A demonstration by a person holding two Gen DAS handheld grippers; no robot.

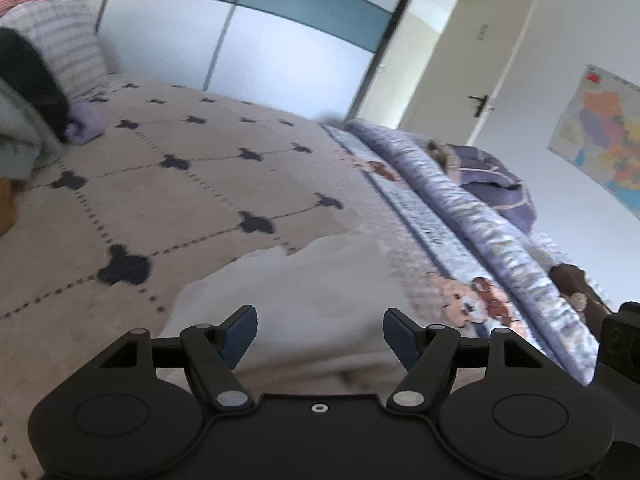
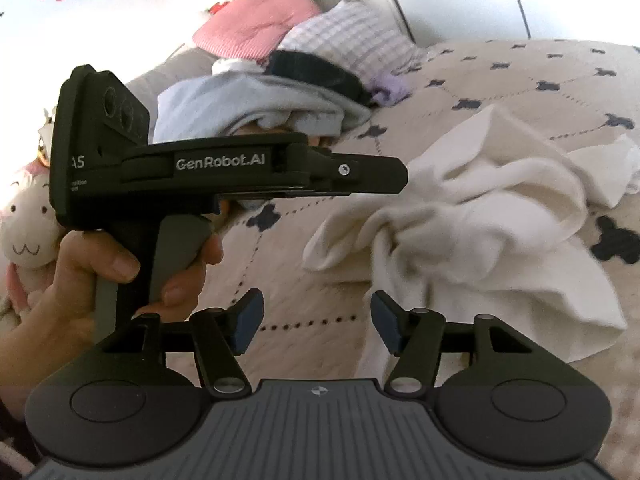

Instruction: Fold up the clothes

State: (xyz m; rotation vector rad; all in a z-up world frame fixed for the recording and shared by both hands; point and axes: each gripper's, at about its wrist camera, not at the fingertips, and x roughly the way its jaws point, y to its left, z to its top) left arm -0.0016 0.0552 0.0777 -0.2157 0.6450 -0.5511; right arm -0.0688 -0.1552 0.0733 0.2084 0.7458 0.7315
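A crumpled white garment (image 2: 480, 208) lies on the beige bedspread (image 2: 520, 80) with dark mouse-shaped marks. In the right wrist view it sits right of and beyond my right gripper (image 2: 318, 316), which is open with only bedspread between its fingers. A hand (image 2: 120, 268) holds my left gripper (image 2: 400, 178), seen side-on to the left, its tip close to the garment's left edge. In the left wrist view my left gripper (image 1: 320, 332) is open, hanging over the white garment (image 1: 304, 292), its blue pads (image 1: 244, 332) apart and pressing on nothing.
A pile of grey, dark and white clothes (image 2: 260, 96) lies at the bed's head with a pink pillow (image 2: 256, 28) and a striped pillow (image 2: 352, 32). A plush toy (image 2: 24, 224) sits at left. A rolled purple quilt (image 1: 460, 200) runs along the bed's far side.
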